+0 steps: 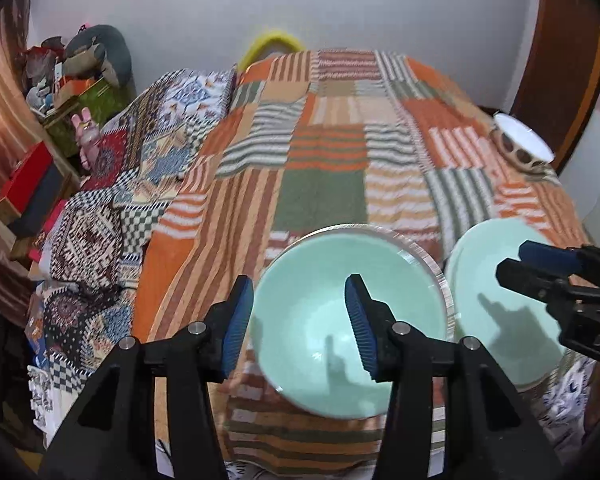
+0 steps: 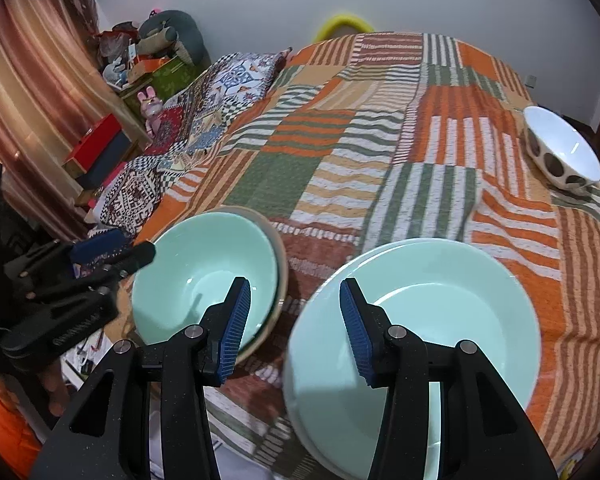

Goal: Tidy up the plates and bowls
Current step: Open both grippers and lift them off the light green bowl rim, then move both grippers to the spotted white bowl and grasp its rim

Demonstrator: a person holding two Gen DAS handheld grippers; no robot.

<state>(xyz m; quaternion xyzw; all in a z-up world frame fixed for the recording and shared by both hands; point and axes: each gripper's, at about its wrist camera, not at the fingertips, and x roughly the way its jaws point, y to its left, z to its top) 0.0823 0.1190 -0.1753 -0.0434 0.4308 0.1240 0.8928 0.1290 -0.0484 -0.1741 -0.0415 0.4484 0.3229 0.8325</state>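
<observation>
A mint-green bowl [image 1: 324, 304] sits in a second bowl on the striped blanket; it also shows in the right wrist view [image 2: 196, 272]. My left gripper [image 1: 298, 320] is open, its jaws standing either side of the bowl's left rim. To the right lies a mint-green plate [image 1: 496, 280] stacked on another plate, seen large in the right wrist view [image 2: 440, 320]. My right gripper [image 2: 294, 328] is open, its jaws straddling the plate's left rim. A white bowl with brown ovals [image 2: 562, 152] stands at the far right of the bed.
The patchwork striped blanket [image 2: 340, 140] covers the bed. A patterned pillow [image 2: 236, 80] lies at the far left. Boxes and toys [image 2: 148, 52] crowd a shelf by the curtain. The bed's front edge is just below the dishes.
</observation>
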